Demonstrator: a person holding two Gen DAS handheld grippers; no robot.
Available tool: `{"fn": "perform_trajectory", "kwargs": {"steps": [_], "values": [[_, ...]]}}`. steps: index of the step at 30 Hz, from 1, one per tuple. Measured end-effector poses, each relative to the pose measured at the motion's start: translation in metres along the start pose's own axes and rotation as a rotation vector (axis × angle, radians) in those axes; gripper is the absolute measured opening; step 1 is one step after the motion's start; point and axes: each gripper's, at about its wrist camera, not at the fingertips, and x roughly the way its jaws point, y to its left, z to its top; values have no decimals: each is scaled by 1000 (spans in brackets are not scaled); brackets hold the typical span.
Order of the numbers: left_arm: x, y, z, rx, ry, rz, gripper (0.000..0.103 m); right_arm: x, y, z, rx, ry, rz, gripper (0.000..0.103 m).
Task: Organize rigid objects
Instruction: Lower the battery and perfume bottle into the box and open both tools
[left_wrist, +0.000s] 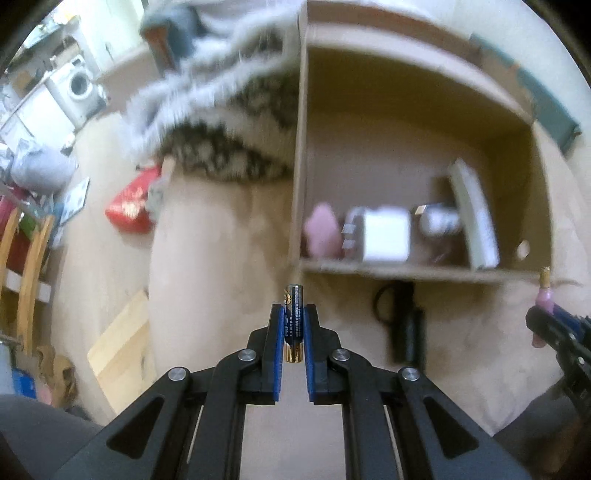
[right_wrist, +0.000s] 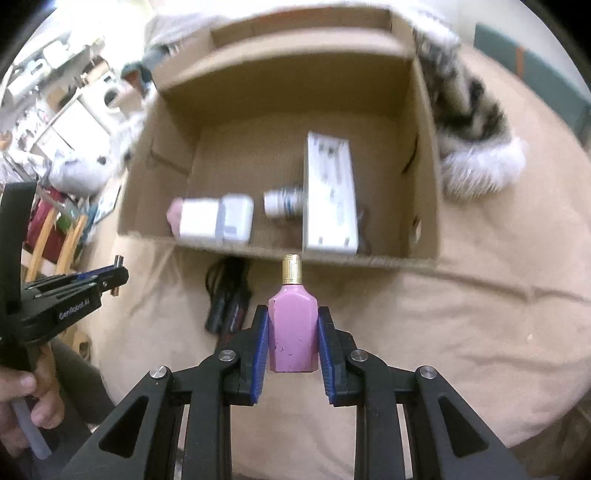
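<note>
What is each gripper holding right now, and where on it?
The left gripper clamps a battery across its middle. The right gripper clamps a pink bottle by its body's flat sides, gold cap free.

Matt cardboard box (right_wrist: 424, 147); glossy pink bottle (right_wrist: 293, 332) — ribbed gold metal cap (right_wrist: 291, 269).

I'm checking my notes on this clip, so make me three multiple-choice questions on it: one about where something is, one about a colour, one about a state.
1. Where is the black cable?
A. Inside the box
B. On the beige cover in front of the box
C. On the furry blanket

2. What colour is the bottle in the right gripper?
A. Pink
B. Green
C. Clear

3. What is the left gripper doing?
A. Open, nothing in it
B. Shut on a battery
C. Shut on a white box

Key: 1 B, it lies before the cardboard box; 2 A, pink body, gold cap; 3 B, the battery sits between its pads.
</note>
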Motion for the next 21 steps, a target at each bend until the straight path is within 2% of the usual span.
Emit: {"fn": "perform_trajectory", "kwargs": {"steps": [4, 10, 16, 21], "values": [[-34, -1, 9, -2, -140, 6, 9, -22, 5, 10, -23, -113, -37, 26], [-67, -12, 26, -8, -276, 0, 9, -42, 8, 25, -9, -237, -46, 26], [-79, -13, 51, -17, -279, -77, 9, -62, 11, 50, -8, -313, -29, 26], [-80, -19, 77, -3, -299, -75, 9, -59, 11, 78, -15, -320, -16, 26]]}}
